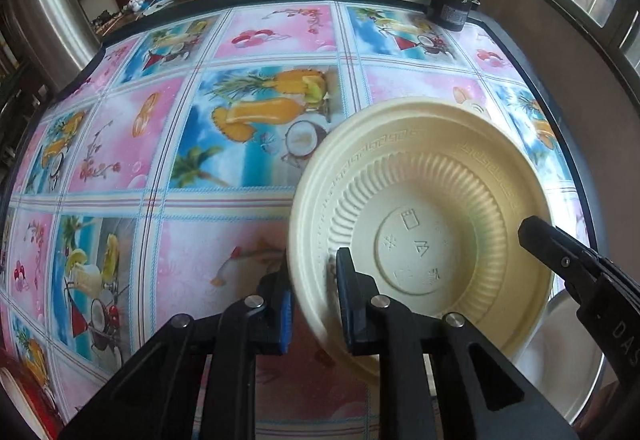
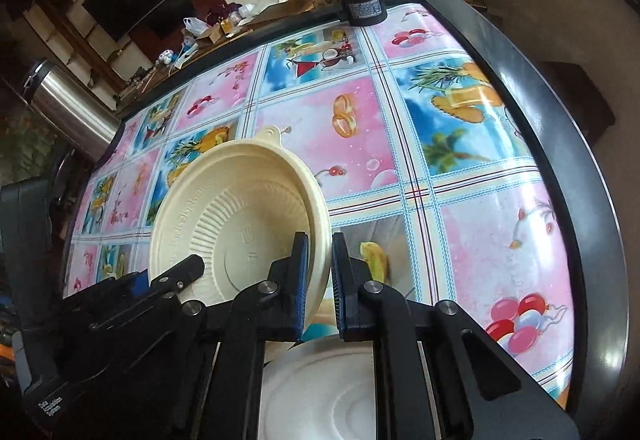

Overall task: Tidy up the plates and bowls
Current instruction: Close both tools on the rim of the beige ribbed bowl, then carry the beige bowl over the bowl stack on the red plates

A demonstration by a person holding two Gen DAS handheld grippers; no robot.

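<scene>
I have both claws pinched on opposite rim edges of the cream bowl (image 1: pixel 424 224), my left claw (image 1: pixel 312 304) near-side, my right claw (image 2: pixel 320 280) opposite, to carry it level, probably toward the white plate (image 2: pixel 320 396) just beneath my right claw.

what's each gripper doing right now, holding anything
left gripper: shut on the cream bowl rim
right gripper: shut on the same bowl's opposite rim
</scene>
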